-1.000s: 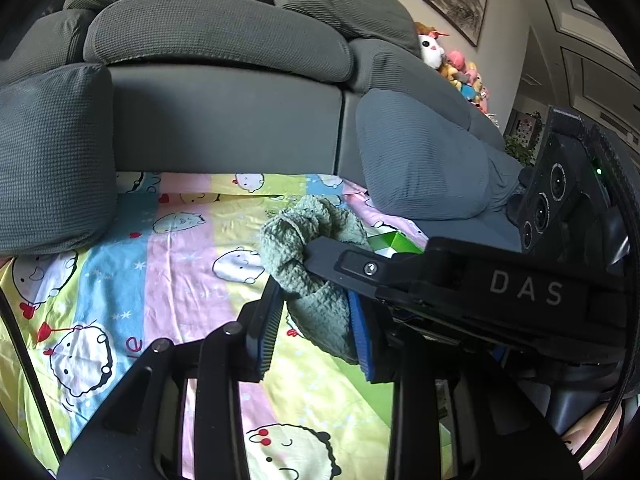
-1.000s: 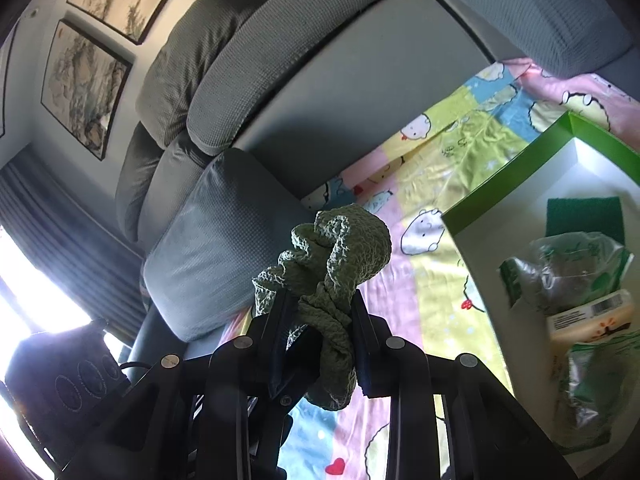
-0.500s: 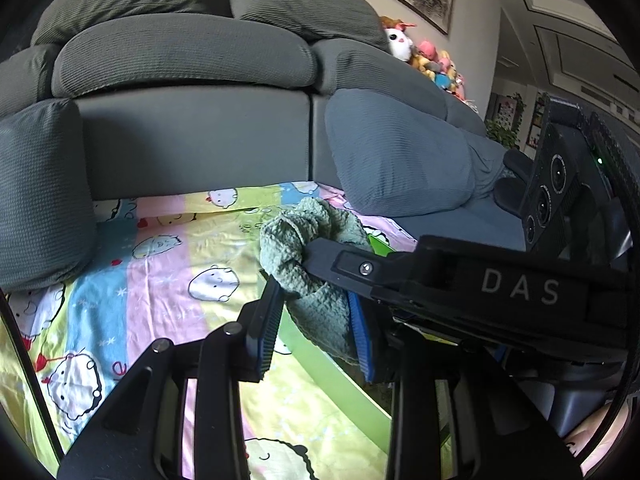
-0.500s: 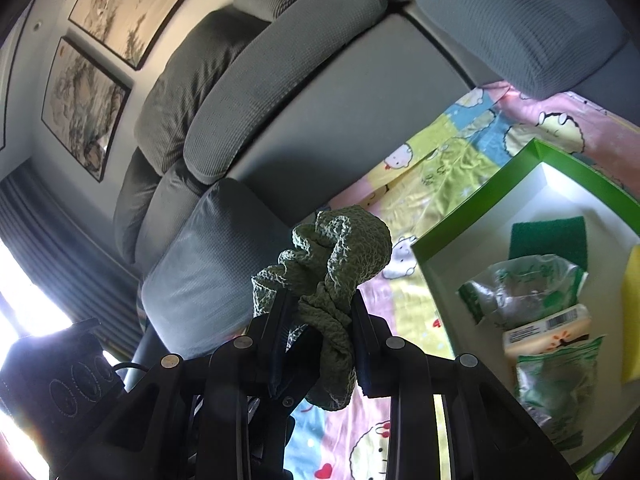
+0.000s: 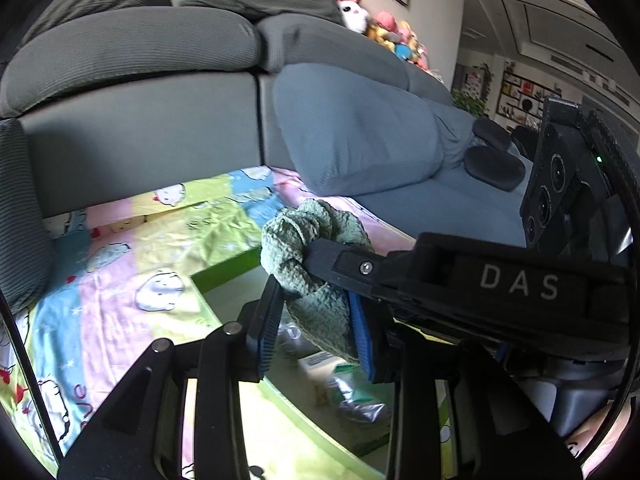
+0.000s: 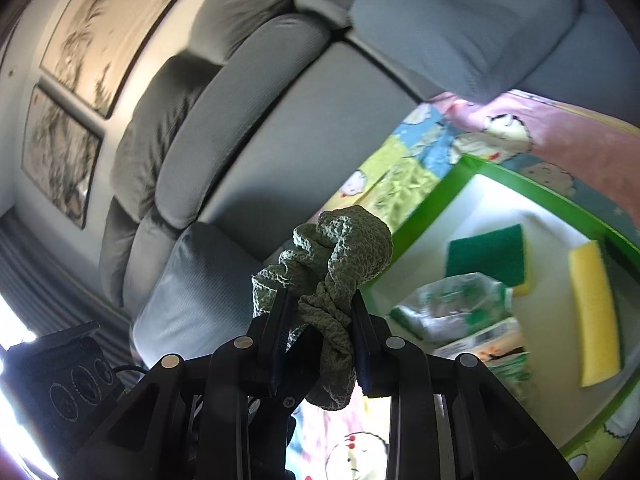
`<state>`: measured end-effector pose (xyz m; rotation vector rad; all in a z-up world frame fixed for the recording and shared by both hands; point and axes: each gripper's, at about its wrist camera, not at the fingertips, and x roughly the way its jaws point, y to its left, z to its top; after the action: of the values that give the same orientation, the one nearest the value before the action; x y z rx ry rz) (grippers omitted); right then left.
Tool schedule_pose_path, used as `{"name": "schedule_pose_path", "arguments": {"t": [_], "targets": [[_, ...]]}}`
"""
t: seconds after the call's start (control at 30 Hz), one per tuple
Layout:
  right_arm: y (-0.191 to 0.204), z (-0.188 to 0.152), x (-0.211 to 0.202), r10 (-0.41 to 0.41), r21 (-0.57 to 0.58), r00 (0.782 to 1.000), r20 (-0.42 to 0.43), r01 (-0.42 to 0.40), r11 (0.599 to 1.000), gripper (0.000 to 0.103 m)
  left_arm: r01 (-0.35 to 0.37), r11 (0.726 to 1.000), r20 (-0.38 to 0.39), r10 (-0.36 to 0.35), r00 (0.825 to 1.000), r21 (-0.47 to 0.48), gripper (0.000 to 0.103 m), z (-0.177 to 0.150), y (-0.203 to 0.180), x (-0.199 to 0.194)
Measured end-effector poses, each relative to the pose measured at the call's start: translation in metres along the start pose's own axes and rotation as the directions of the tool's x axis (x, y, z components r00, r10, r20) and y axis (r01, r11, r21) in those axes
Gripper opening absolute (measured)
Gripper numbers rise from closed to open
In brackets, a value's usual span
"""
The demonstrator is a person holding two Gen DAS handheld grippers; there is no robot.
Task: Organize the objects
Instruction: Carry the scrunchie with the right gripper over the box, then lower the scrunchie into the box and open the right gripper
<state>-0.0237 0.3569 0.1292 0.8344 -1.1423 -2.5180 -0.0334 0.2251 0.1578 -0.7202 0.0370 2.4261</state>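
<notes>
A crumpled green cloth (image 5: pixel 316 276) hangs in the air, pinched from two sides. My left gripper (image 5: pixel 316 320) is shut on its lower part, and the right gripper's black body crosses in from the right of the left wrist view. In the right wrist view my right gripper (image 6: pixel 320 332) is shut on the same green cloth (image 6: pixel 340 256). Below the cloth lies a green-rimmed white box (image 6: pixel 516 176), holding a dark green scouring pad (image 6: pixel 486 254), a yellow sponge (image 6: pixel 594 312) and plastic-wrapped packets (image 6: pixel 452 304). The box's green rim (image 5: pixel 228 268) also shows under my left fingers.
A cartoon-print blanket (image 5: pixel 120 280) covers the seat of a grey sofa (image 5: pixel 140 132). A blue-grey cushion (image 5: pixel 360 132) lies at the right, plush toys (image 5: pixel 384 32) sit on the sofa back, and framed pictures (image 6: pixel 92 36) hang on the wall.
Both grippers have carried the cloth sideways, and it now hangs over the green-rimmed box. More of the box's inside shows, including the yellow sponge. Both grips look unchanged.
</notes>
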Motion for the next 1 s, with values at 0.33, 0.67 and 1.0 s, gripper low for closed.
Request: {"name": "schedule_pose_path", "arguments": {"t": [0.33,0.67,1.0], "targets": [[-0.032,0.01,-0.007,-0.071,0.087,0.997,0.025,0.068,0.994,0.03,0.079,0.997,-0.066,-0.079,0.995,-0.005,0.03,-0.003,-0.014,0.03],[-0.051,0.013,-0.007,-0.146,0.137,0.989,0.029,0.141,0.98,0.03,0.141,0.989,-0.116,-0.144,0.983,-0.035,0.03,-0.009,-0.019,0.05],[-0.062,0.013,-0.002,-0.201,0.169,0.979,0.013,0.196,0.966,0.03,0.161,0.985,-0.153,-0.17,0.974,-0.068,0.031,-0.014,-0.018,0.064]]}}
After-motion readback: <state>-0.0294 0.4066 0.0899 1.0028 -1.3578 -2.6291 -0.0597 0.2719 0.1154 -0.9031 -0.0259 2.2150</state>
